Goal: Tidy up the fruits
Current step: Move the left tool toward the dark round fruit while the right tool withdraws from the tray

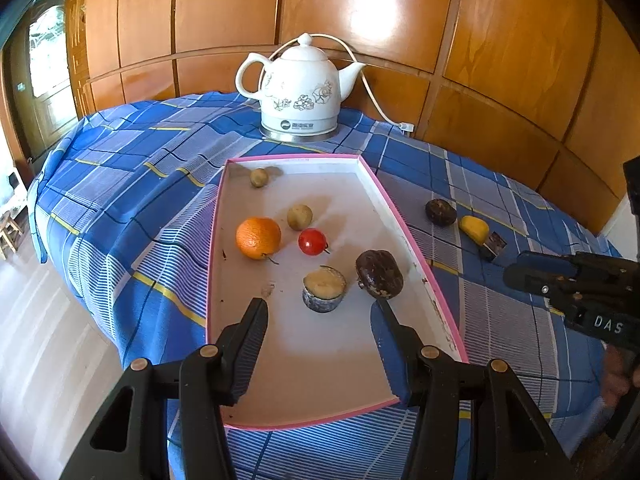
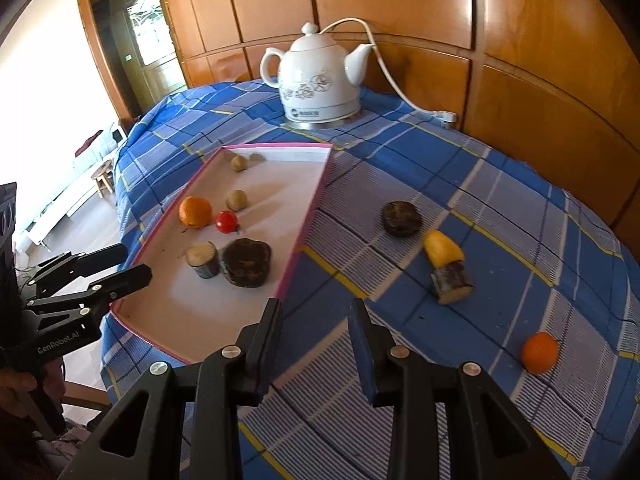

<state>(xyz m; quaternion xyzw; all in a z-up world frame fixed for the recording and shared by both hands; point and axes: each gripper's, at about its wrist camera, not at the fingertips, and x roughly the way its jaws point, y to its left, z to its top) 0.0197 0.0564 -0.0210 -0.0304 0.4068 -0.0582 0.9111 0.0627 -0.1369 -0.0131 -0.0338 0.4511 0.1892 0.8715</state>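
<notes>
Four fruits lie outside the tray [image 2: 308, 216] on the counter [image 2: 520, 216]: a dark fruit [image 2: 401, 219], a yellow piece [image 2: 442, 249], a cane stub [image 2: 452, 280] and an orange [image 2: 540, 352]. Right tongs [image 2: 316, 312] are spread and empty beside the tray; left tongs [image 1: 320, 312] are spread, empty, over it. I'd straddle the yellow piece crosswise, closing gently before lifting it into the tray's bare near end.

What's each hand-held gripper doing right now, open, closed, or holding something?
Left hand-held gripper: open, holding nothing, above the tray.
Right hand-held gripper: open, holding nothing, above the tablecloth.
</notes>
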